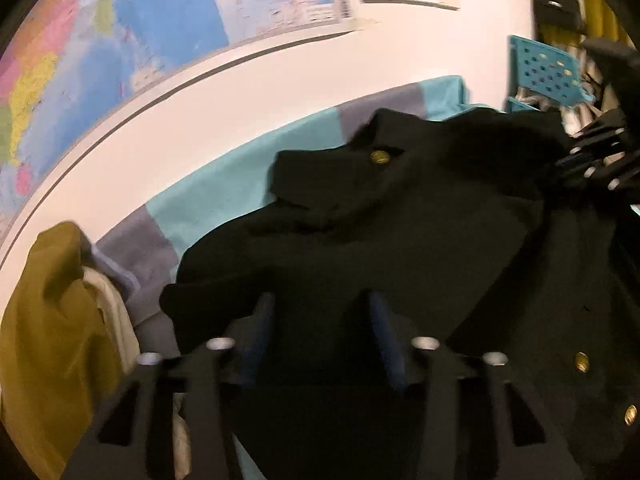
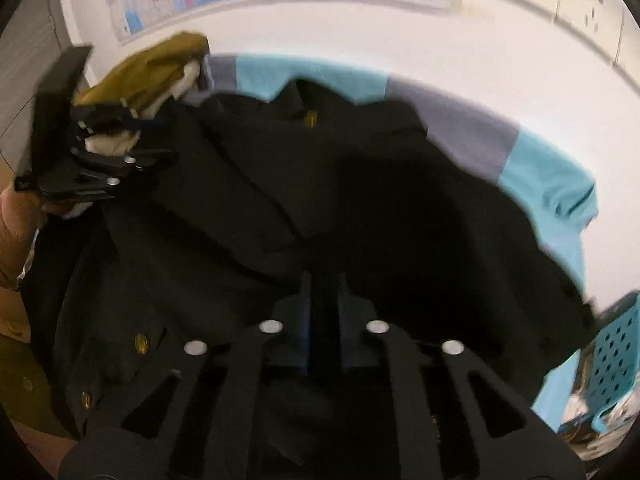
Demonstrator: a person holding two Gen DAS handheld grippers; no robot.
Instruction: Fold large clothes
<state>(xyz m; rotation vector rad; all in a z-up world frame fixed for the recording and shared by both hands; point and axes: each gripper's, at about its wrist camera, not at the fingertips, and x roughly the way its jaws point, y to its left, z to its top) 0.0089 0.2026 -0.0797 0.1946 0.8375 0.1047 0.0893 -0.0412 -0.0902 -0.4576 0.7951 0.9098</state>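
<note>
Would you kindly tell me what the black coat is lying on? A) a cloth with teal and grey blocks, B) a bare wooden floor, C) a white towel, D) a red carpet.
A: the black coat with gold buttons is spread over the teal and grey cloth, whose blocks show along its far edge.

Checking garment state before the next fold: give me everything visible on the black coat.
The black coat is a large, dark garment of thick, matte, woolly-looking cloth with gold buttons near the collar and along one front edge. It lies spread but rumpled, with folds and an upturned collar, on a teal and grey sheet against the white wall. A mustard garment sits beside one end. The right gripper is shut on a fold of it; the left gripper has cloth between its fingers, grip unclear.
</note>
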